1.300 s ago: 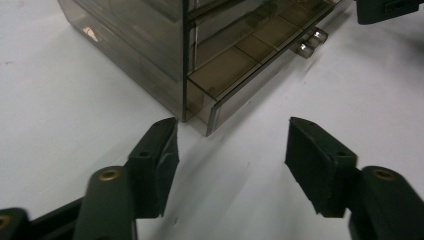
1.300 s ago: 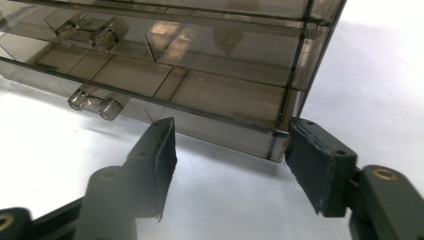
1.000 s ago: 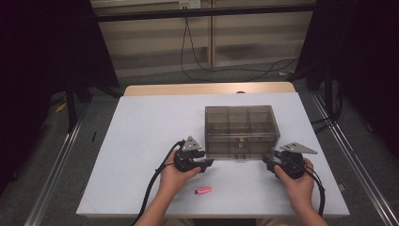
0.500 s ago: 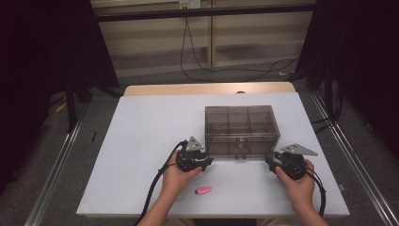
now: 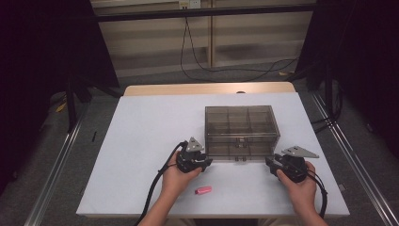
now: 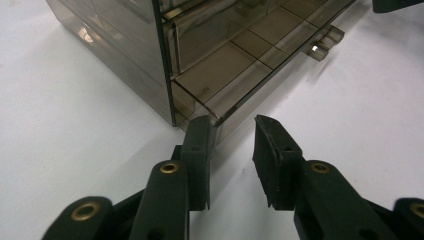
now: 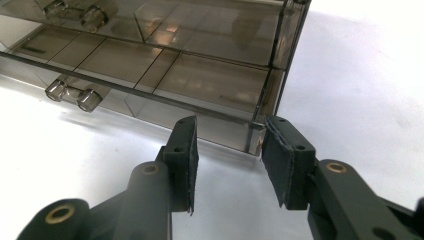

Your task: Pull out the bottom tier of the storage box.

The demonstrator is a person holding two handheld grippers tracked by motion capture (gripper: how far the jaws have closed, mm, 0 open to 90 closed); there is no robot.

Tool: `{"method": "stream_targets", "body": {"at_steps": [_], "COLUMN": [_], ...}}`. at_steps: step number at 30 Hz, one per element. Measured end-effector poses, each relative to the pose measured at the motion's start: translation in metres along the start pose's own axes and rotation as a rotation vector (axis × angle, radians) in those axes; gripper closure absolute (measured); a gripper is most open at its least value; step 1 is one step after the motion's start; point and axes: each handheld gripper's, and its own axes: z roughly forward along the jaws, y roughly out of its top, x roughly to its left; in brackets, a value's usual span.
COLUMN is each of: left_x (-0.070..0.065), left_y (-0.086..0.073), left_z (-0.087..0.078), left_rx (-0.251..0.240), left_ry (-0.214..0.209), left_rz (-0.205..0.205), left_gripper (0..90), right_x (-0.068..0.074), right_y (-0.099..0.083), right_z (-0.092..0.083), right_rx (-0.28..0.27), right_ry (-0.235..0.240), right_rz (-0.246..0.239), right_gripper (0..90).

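A smoky see-through drawer box stands mid-table. My left gripper is at its front left corner, my right gripper at its front right corner. In the left gripper view the lower drawer is pulled out a little. Its front corner lies between the tips of my left gripper, whose jaws have just been closing; a gap remains on the right side. In the right gripper view the box's front corner post sits between the tips of my right gripper, which has also just narrowed without pressing.
A small pink item lies on the white table near the front edge, between the two hands. The drawer handles stick out at the box's front. Cables trail back from both grippers.
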Motion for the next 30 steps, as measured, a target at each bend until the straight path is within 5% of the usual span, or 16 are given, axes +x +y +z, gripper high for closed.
{"method": "stream_targets", "body": {"at_steps": [30], "left_x": [-0.0036], "left_y": [-0.0029], "left_z": [-0.0083], "left_rx": [0.021], "left_ry": [-0.002], "left_rz": [-0.001], "left_gripper": [74.5], "right_x": [0.0036], "right_y": [-0.0072], "right_z": [-0.0097], "right_rx": [0.003], "right_ry": [0.040], "right_rz": [-0.030], "right_gripper": [57.8]}}
